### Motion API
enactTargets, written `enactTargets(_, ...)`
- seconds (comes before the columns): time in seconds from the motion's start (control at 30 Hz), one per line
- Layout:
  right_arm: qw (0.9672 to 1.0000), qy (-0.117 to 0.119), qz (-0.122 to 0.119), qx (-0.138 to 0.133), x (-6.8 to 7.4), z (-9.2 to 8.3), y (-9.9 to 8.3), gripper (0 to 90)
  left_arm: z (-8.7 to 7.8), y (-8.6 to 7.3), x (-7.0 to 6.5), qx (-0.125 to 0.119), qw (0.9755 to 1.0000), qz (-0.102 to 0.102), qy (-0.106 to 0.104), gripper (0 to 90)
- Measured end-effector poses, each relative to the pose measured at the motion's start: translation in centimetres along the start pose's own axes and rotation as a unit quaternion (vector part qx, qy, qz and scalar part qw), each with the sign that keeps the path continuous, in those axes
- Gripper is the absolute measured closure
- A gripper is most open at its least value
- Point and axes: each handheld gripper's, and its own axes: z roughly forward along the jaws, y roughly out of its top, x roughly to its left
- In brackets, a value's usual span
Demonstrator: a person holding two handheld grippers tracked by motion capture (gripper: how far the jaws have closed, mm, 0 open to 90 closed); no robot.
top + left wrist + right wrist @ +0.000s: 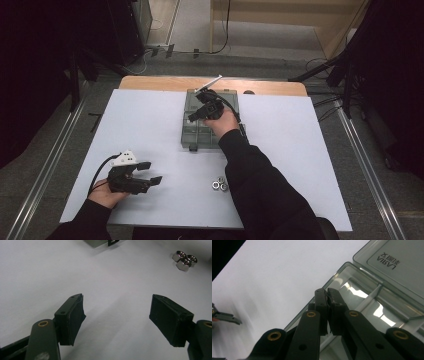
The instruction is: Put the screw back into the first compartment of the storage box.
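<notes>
From the high view, the right hand-held gripper [192, 117] hangs over the near-left compartments of the clear smoky-grey plastic compartment box [227, 96], which lies open at the far middle of the white-covered bench [150, 115], while the left hand-held gripper [151, 172] rests at the near left corner with its jaws spread and nothing between them. Three small shiny steel hex nuts [218, 184] sit clustered on the bench near the right sleeve, well apart from the box. In the left gripper view, the spread pads [71, 320] frame bare bench, with the nuts [184, 260] far ahead to the right. In the right gripper view, the jaws are pressed together above the box's corner compartment [352, 290], beside its flat lid [402, 262]; whether a nut is pinched there is hard to tell, though probably a small one would hide between the pads. To place well, I would centre the tips over one compartment, lower them below the rim, and only then part the jaws.
</notes>
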Motion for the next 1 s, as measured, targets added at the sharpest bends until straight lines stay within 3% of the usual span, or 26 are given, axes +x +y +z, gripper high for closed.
enactTargets(0.4,0.9998,-0.015,0.013,0.007,-1.0,1.9,0.7,87.3,-0.1,0.0,0.1,0.001,1.0000,0.001,-0.001,27.2)
enactTargets(0.53,0.9998,-0.015,0.012,-0.008,-1.0,1.6,0.7,65.6,0.0,0.0,0.1,0.000,1.0000,0.001,0.000,27.2)
enactTargets(1.0,0.9990,0.030,-0.009,-0.032,0.2,-0.8,-1.2,36.9,0.0,-0.1,0.3,-0.001,1.0000,-0.001,0.005,27.3)
